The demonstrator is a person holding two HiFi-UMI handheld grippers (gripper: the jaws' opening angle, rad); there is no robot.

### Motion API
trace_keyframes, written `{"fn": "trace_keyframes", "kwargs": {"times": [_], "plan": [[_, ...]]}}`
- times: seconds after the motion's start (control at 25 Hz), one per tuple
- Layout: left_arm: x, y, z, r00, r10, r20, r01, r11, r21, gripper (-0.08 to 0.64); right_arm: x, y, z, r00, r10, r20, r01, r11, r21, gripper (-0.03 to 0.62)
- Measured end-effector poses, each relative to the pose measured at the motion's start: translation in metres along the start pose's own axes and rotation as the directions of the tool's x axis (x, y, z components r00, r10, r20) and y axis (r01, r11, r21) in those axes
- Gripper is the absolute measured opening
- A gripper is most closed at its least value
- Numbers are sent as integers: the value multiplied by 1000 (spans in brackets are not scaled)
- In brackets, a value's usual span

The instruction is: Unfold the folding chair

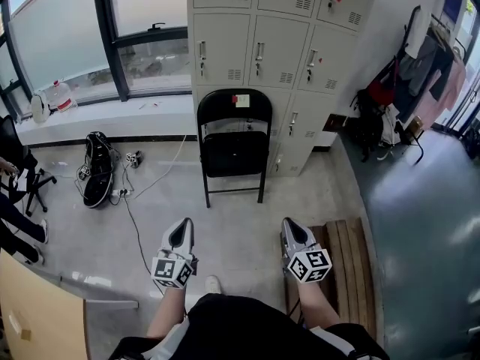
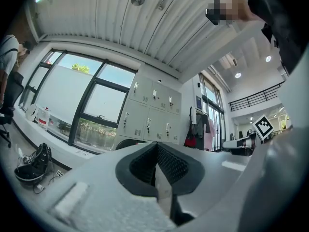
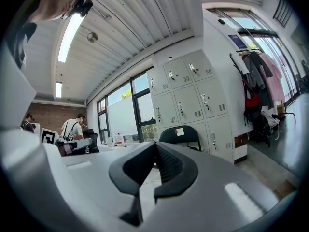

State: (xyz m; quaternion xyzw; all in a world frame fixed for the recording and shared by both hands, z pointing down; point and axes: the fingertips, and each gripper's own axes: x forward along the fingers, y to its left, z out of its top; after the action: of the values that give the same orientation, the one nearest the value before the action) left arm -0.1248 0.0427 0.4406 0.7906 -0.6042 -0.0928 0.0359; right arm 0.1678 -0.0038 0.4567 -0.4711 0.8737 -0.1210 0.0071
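Observation:
A black folding chair (image 1: 234,142) stands folded flat against the grey lockers (image 1: 279,47), with a small white and red tag on its backrest. In the right gripper view the chair (image 3: 181,135) shows ahead, just above the jaws; in the left gripper view only its rounded top (image 2: 126,142) peeks over the jaws. My left gripper (image 1: 181,233) and right gripper (image 1: 292,231) hover side by side over the floor, well short of the chair. Both are shut with nothing between the pads.
A black bag with tangled cables (image 1: 97,168) lies on the floor left of the chair. A wooden slatted pallet (image 1: 346,265) sits under my right gripper. Clothes hang on a rack (image 1: 420,73) at the right. A seated person's legs (image 1: 19,227) show at the left edge.

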Motion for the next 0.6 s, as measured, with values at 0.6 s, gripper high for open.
{"fn": "trace_keyframes", "kwargs": {"times": [0.6], "plan": [[77, 109, -3, 994, -88, -71, 86, 996, -31, 0, 148, 35, -1, 999, -4, -53, 6, 999, 42, 3]]}}
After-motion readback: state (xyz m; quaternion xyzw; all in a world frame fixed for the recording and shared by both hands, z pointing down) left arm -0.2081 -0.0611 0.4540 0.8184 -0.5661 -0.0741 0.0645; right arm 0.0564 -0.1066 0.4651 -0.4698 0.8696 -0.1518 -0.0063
